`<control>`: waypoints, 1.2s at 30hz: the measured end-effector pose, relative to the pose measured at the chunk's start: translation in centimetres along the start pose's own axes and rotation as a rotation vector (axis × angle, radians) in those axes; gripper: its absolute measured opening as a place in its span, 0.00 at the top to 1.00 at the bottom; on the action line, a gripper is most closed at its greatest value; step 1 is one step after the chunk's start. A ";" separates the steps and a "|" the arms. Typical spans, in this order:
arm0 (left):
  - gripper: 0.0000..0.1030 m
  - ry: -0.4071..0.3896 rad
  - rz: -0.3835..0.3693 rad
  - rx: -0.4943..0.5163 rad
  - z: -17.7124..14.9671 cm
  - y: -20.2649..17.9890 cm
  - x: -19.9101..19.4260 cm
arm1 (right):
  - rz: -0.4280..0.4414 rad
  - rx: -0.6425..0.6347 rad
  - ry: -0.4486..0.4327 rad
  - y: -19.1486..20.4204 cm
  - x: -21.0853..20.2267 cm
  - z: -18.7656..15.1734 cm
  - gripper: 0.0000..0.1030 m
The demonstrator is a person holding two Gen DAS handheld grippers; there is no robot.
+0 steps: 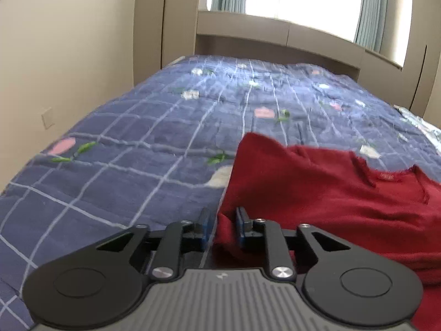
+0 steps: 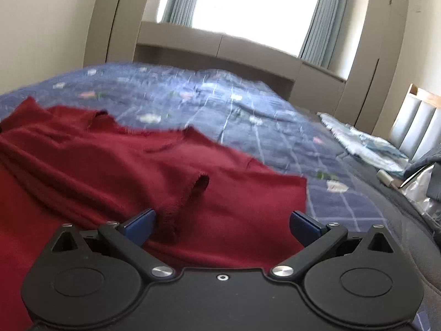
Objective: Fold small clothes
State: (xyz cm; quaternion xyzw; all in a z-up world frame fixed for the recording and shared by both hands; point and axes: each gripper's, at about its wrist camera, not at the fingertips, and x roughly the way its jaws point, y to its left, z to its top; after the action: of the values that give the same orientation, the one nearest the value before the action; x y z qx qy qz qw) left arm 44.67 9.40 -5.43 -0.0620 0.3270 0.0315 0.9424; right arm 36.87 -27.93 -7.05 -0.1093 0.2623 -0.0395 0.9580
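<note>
- Blue pads of the left gripper stand partly closed around the near left edge of the red garment; whether they already pinch the cloth I cannot tell.
- Right gripper hangs over the same garment with jaws spread wide, gripping nothing; a raised sleeve fold sits just inside its left pad.
- Spread wrinkled, the garment lies on the blue checked quilt.
- Risk: the left pads may nip quilt along with cloth, dragging the bedding.
- Risk: the right side could close on the sleeve ridge alone, so the fold goes crooked.
- Risk: uneven pulls would bunch the wrinkles further.
</note>
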 end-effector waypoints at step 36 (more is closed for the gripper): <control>0.01 0.046 -0.069 0.047 -8.1 -0.1 -14.5 | 0.149 0.047 0.053 -2.6 -12.2 -5.8 0.01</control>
State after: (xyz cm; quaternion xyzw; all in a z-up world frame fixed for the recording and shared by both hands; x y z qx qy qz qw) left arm 28.30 7.87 -2.74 -0.0518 0.3469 -0.0103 0.9364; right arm 23.41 -29.94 -5.29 -0.0661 0.2938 0.0229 0.9533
